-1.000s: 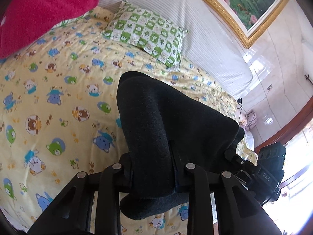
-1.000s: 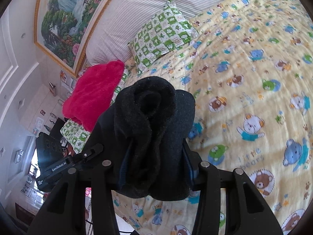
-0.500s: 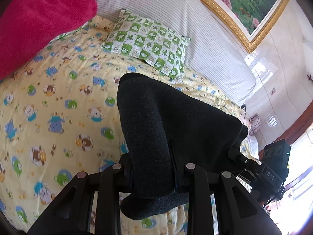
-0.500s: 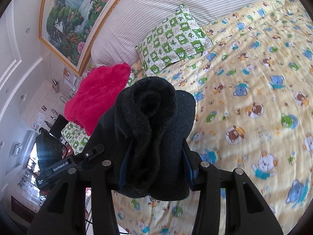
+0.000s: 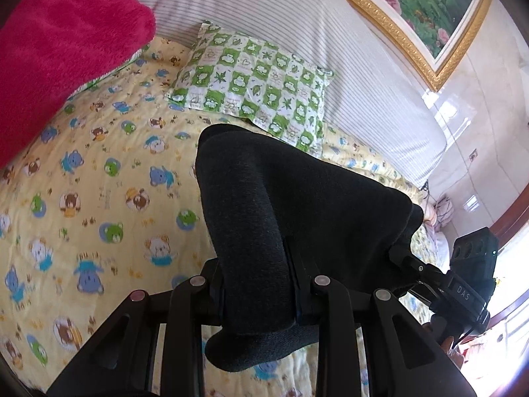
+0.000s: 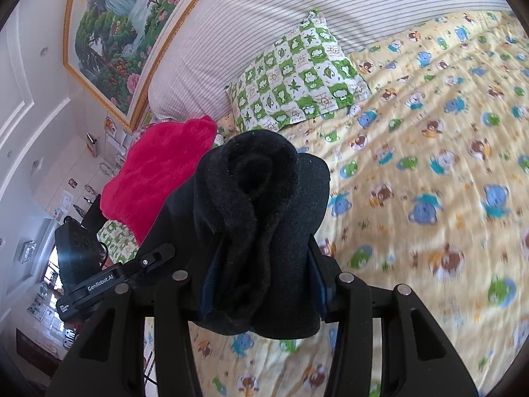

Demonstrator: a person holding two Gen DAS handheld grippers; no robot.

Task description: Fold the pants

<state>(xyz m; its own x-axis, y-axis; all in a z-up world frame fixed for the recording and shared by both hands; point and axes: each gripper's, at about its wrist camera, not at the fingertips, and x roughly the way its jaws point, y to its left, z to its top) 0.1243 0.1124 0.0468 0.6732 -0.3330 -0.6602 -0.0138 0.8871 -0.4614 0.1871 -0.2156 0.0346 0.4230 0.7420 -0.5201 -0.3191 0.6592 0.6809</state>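
The dark grey pants (image 5: 281, 205) hang bunched between my two grippers, held up above the bed. My left gripper (image 5: 256, 284) is shut on one thick fold of them; its fingertips are hidden in the cloth. My right gripper (image 6: 261, 274) is shut on the other end, a rolled, fuzzy bundle of the pants (image 6: 254, 198). The right gripper also shows at the right edge of the left wrist view (image 5: 463, 284), and the left gripper at the left of the right wrist view (image 6: 99, 281).
The bed carries a yellow quilt with cartoon bears (image 5: 99, 198) (image 6: 429, 182). A green checked pillow (image 5: 254, 89) (image 6: 297, 76) and a pink plush blanket (image 5: 56, 49) (image 6: 158, 178) lie by the striped headboard (image 5: 297, 26). A framed painting (image 6: 125, 23) hangs above.
Both grippers have carried the pants toward the head of the bed; the pillow and pink blanket appear closer. The grips have not changed.
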